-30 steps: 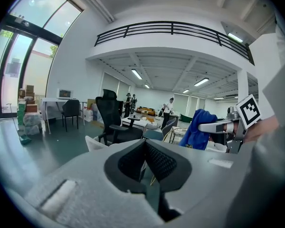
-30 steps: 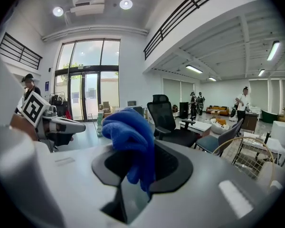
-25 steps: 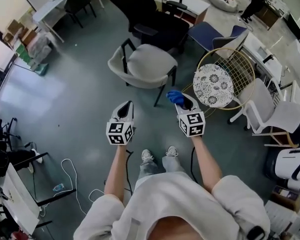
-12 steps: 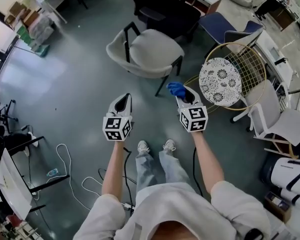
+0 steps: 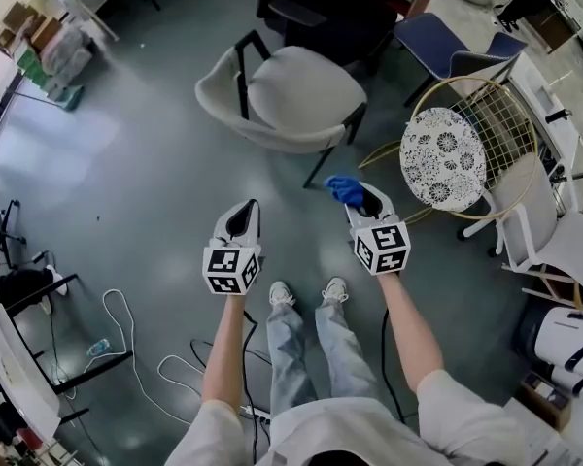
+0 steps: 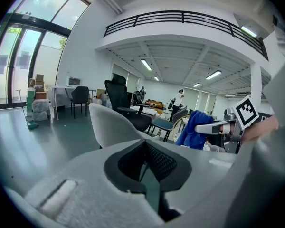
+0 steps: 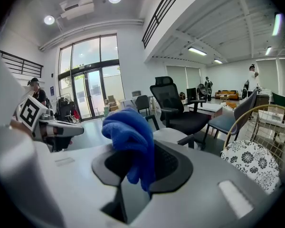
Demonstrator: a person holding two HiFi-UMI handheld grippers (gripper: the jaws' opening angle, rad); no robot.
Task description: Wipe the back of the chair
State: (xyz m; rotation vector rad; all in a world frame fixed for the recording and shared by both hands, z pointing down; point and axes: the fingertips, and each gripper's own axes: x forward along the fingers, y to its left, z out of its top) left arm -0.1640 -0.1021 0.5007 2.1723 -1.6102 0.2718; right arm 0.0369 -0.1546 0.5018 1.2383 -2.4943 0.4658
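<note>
Right gripper point(image 5: 362, 198) clamps a blue cloth point(image 5: 343, 189); left gripper point(image 5: 242, 216) has jaws together, near the grey chair point(image 5: 301, 90)

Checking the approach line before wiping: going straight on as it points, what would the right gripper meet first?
Probably the grey chair, right beyond the blue cloth clamped in the right gripper; the black office chair stands further behind. Depth is unclear, so this is a judgement.
</note>
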